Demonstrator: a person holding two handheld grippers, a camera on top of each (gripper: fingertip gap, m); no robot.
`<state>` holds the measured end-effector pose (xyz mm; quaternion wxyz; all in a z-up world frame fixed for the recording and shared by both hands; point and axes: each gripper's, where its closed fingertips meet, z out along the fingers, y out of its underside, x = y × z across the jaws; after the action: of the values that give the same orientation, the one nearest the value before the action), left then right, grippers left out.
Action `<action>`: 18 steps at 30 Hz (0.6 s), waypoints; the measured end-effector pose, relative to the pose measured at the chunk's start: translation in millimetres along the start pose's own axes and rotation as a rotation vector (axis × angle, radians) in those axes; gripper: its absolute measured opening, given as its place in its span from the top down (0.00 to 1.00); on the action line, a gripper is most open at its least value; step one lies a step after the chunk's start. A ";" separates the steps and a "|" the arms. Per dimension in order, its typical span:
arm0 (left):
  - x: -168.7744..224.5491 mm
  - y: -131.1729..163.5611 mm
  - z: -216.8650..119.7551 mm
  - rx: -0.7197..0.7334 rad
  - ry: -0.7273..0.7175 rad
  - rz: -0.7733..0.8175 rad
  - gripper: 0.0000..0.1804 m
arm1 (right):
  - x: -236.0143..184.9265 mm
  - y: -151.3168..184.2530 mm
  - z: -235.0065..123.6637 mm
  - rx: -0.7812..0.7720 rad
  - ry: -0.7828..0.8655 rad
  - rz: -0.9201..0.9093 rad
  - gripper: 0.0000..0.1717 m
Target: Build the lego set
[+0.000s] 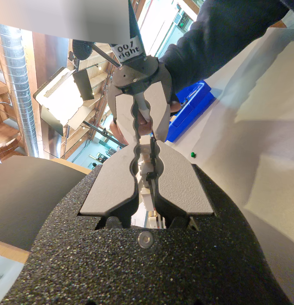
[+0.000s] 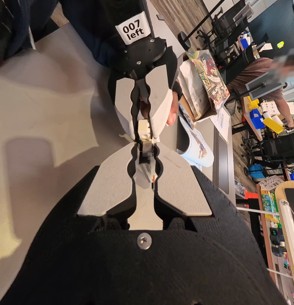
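Behind grippers: blue bin point(image 1: 190, 113) on table, contents unclear.

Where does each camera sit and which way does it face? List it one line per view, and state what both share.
Left wrist view: on the left gripper, tilted up toward ceiling and lamp; shows the right gripper, sleeve, fingers.
Right wrist view: on the right gripper, angled down over the grey table; shows the left gripper, a thumb.
Shared: the white brick assembly held between both, tip to tip.
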<state>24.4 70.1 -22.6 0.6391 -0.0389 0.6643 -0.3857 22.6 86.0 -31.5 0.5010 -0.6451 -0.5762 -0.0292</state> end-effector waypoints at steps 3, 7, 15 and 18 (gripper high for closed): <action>-2.2 0.3 -0.8 0.004 -0.004 -0.019 0.91 | 1.9 -0.4 0.7 0.014 0.022 -0.010 0.89; -3.2 1.2 -0.9 0.006 -0.004 -0.033 0.91 | 2.9 0.3 1.0 0.010 0.046 -0.041 0.90; -4.5 -4.5 -1.3 0.020 -0.005 -0.013 0.91 | 0.7 -4.6 -1.9 0.044 0.035 -0.048 0.90; -5.9 -7.6 -2.0 0.027 -0.007 -0.001 0.91 | 0.3 -7.9 -3.3 0.063 0.032 -0.048 0.90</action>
<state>20.3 68.9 -13.8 0.6417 -0.0321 0.6569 -0.3946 18.4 82.6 -24.8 0.5292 -0.6146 -0.5840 -0.0332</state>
